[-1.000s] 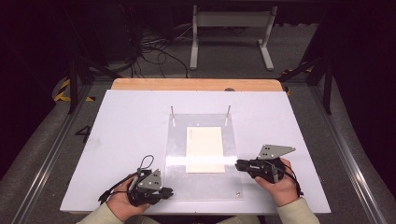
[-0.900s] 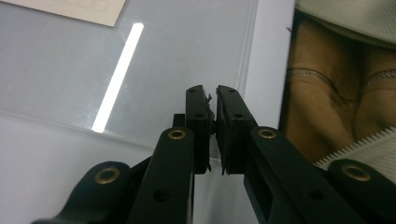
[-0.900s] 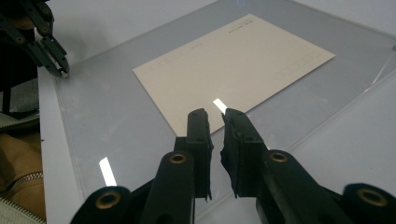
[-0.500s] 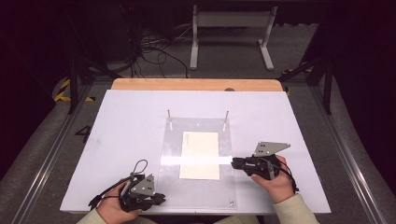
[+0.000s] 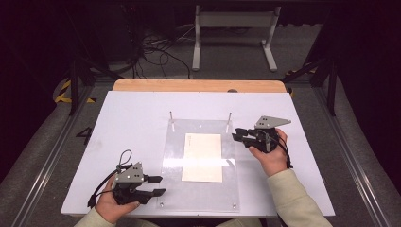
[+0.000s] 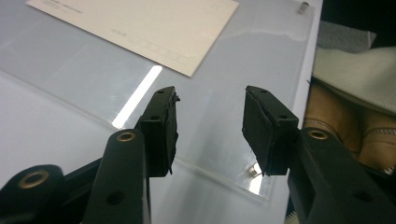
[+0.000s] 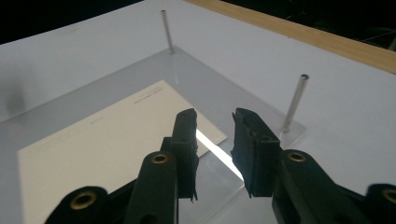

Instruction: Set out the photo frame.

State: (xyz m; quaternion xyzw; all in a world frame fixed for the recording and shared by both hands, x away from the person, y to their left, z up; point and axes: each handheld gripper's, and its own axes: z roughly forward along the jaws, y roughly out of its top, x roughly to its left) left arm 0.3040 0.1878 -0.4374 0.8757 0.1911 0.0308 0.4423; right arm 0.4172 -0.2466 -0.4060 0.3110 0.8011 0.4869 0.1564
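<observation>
My left hand point(image 5: 113, 201) rests low at the near left corner of the white rectangular table top point(image 5: 132, 118), holding the left black two-jaw gripper point(image 5: 157, 186) level, jaws spread apart with nothing between them, pointed toward the clear acrylic plate point(image 5: 201, 198). My right hand point(image 5: 269, 156) holds the right black two-jaw gripper point(image 5: 237, 135) at the plate's far right edge, jaws parted and empty; whether they touch the plate is unclear. A cream rectangular paper card point(image 5: 202, 157) lies flat on the plate, near its centre. Two thin upright metal pins point(image 5: 230, 121) stand at the plate's far corners.
</observation>
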